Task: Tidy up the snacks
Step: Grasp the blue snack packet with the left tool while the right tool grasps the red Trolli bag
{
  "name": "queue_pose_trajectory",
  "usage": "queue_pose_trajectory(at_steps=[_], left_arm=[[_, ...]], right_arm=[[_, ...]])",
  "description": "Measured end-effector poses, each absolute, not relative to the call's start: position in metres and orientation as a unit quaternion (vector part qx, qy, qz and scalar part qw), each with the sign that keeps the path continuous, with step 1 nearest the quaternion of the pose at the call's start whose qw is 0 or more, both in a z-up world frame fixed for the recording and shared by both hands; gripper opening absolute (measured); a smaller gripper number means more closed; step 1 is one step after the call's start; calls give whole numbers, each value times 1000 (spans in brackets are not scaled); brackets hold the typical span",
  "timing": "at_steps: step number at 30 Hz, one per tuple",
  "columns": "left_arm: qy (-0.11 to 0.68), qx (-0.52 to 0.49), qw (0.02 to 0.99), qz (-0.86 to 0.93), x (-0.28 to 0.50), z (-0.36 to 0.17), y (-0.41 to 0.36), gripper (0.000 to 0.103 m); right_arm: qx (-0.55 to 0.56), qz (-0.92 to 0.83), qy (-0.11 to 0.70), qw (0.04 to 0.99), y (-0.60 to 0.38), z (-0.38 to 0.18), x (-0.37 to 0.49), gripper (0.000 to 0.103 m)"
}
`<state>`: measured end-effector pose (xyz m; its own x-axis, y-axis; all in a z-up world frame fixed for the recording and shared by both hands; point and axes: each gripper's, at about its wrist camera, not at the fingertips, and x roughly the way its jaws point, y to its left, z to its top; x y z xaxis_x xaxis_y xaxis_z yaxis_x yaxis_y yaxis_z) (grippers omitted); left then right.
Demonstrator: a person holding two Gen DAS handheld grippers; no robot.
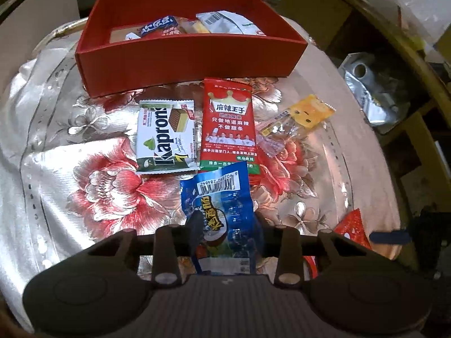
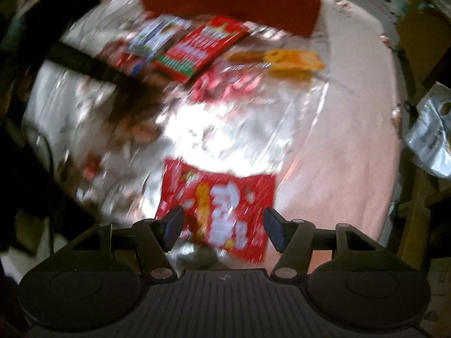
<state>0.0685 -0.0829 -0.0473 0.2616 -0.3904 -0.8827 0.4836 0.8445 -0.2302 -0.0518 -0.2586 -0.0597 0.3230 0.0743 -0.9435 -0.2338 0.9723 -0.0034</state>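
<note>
Blue snack packet (image 1: 222, 217) is clamped in left gripper (image 1: 225, 242), held just short of the red box (image 1: 183, 56). Right gripper (image 2: 222, 225) is spread wide over a red packet (image 2: 222, 211), farther from the box.

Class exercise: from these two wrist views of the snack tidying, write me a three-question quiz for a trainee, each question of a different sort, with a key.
1. True or false: the left tongs hold the blue packet.
2. Which packet lies between the open right tongs? A) Kaprons wafer B) red packet C) yellow packet
3. Fill in: snacks already sorted sit in the red ____.

Key:
1. True.
2. B, the red packet.
3. box.
</note>
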Motion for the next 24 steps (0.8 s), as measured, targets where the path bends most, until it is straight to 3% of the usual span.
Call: queue_pose_trajectory(at_steps=[2,6,7,9,10,12,15,18,24], left_arm=[[546,37,790,-278,71,-48,-82,33],[571,17,776,-269,78,-60,-83,45],[576,16,774,-263,80,-62,-84,51],[579,11,774,-258,81,-64,-83,54],[579,11,774,-257,81,-64,-83,55],[578,13,776,-254,81,-65,-84,56],[573,22,779,-254,79,-64,-85,55],[580,9,774,-255,81,-67,-81,57],[576,32,777,-254,77,-72,-91,70]], right_arm=[[-121,106,579,799,-246,-65,-59,69],[-207,111,583,778,-225,-87,-54,66],[-211,117,575,782,-221,-87,-50,65],[-196,107,548,806,-220,-77,-38,62],[-189,95,535,818,-220,-72,-31,53],[-153,72,519,838,-226,-67,-13,53],[-131,76,518,842,-231,-60,-6,58],[-119,87,514,845,-237,-53,-9,79],[-151,88,522,835,-225,-75,8,81]])
